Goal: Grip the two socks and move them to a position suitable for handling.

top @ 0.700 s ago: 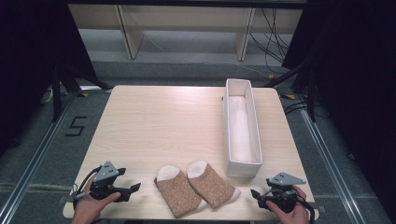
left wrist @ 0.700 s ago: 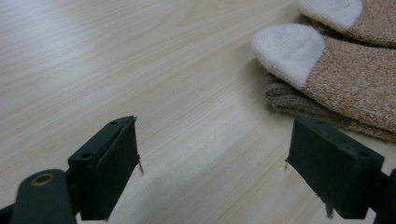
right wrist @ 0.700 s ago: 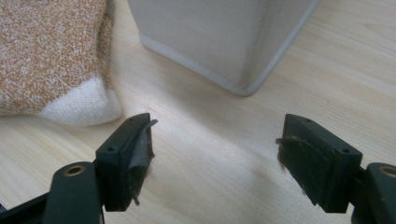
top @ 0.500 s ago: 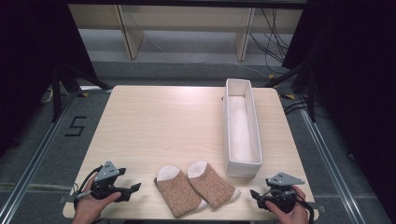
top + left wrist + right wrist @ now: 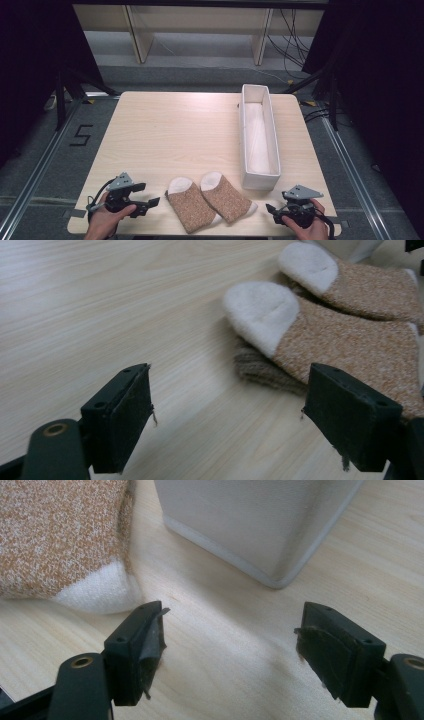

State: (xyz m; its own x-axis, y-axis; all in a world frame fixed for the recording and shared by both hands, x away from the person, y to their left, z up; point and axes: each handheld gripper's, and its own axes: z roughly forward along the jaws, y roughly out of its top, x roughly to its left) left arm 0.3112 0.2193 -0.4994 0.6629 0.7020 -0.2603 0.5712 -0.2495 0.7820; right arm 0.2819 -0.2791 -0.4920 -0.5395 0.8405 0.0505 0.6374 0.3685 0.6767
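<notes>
So we've got both claws spread wide with nothing in them: left claw (image 5: 152, 202) near the surface's (image 5: 170, 135) front left corner, right claw (image 5: 270, 209) near the front right. Two socks (image 5: 210, 202) lie side by side along the front edge between them, just beside the white box (image 5: 260, 177).

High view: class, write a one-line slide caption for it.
Two brown socks lie between the open left gripper and right gripper, near a long white box.
</notes>
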